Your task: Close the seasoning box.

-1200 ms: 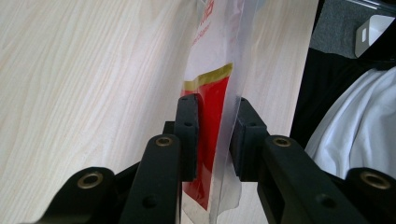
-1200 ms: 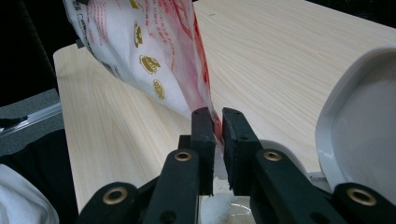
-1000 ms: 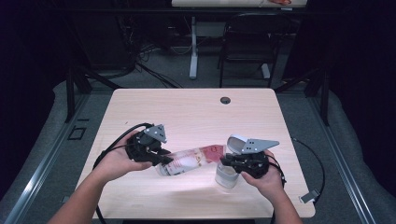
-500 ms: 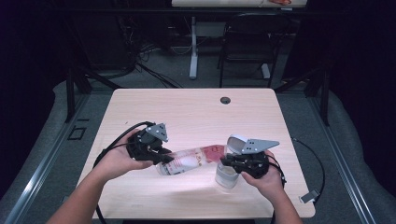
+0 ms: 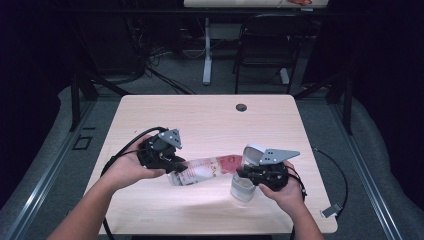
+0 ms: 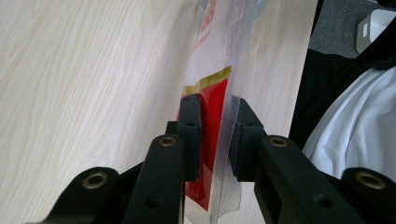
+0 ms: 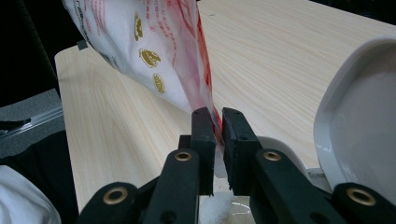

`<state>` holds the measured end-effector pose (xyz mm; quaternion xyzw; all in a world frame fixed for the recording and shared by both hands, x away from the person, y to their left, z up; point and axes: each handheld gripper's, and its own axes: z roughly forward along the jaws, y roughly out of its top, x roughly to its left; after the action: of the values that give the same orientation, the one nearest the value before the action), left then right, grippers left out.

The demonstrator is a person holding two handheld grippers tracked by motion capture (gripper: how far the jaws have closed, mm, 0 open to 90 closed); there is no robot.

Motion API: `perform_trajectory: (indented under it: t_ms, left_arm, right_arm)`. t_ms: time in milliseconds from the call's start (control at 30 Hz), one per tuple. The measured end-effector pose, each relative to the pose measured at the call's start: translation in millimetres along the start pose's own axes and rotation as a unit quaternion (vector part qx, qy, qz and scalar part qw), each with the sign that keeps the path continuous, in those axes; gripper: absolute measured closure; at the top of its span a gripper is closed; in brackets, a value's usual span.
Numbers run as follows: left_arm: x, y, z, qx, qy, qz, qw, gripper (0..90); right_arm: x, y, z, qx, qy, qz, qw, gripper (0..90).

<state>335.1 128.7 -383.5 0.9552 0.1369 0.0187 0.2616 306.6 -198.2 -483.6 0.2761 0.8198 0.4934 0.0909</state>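
Note:
A clear plastic bag with red and gold print, holding white contents, hangs stretched between both grippers above the table. My left gripper is shut on its red end; the jaws pinch the film. My right gripper is shut on the bag's other end, its jaws clamped on the edge. Directly below that end stands a clear container with its white lid flipped open. White granules lie in the container, under the jaws. The lid rises at the right.
A black round grommet sits near the table's far edge. A small white device on a cable lies at the table's front right corner. A black chair and a desk leg stand beyond the table.

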Motion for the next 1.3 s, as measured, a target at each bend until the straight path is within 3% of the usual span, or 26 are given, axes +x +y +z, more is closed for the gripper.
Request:
perform_trajectory:
  t_ms: [1300]
  left_arm:
    - [-2.1,17.0,-7.0,0.019,0.003,0.010,0.9998,80.5]
  right_arm:
    - [-2.9,-1.8,0.5,0.000,0.003,0.007,1.0000,83.3]
